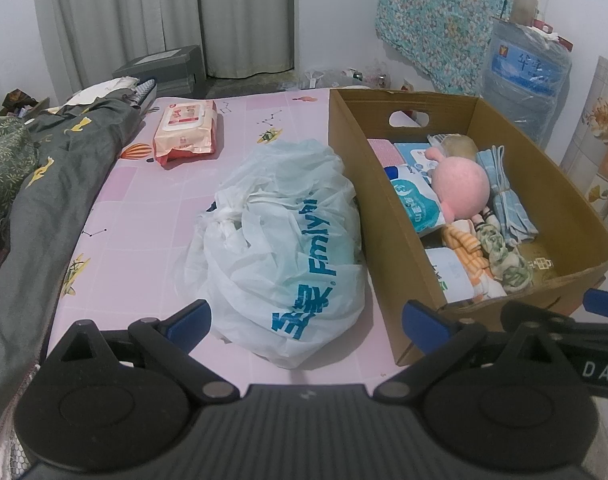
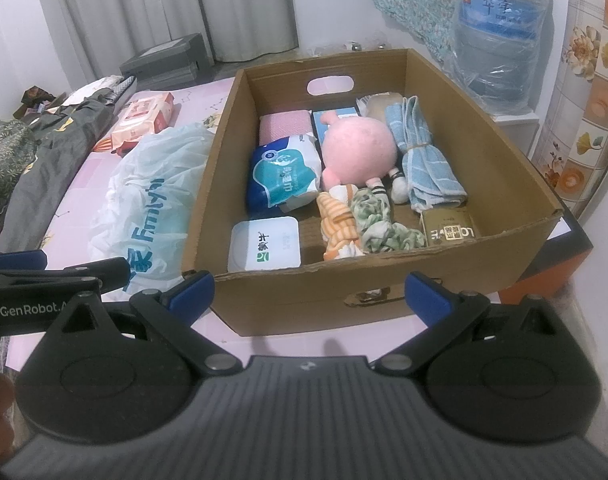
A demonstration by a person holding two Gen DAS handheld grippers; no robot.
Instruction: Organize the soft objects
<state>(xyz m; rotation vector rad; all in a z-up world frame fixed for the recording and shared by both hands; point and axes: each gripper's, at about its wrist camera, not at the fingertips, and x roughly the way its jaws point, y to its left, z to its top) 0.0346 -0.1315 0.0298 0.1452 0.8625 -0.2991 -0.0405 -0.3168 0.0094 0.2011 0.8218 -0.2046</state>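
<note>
A white plastic bag with blue print lies on the pink bed sheet, just ahead of my open, empty left gripper. A pink pack of wipes lies farther back on the sheet. To the right stands a cardboard box holding a pink plush doll, a blue tissue pack, a rolled blue towel, striped and green cloths and a white tub. My right gripper is open and empty at the box's near wall.
A grey quilt and clothes pile along the bed's left side. A water jug wrapped in plastic stands behind the box on the right. Grey storage boxes sit by the curtains. The left gripper's arm shows at the right view's left edge.
</note>
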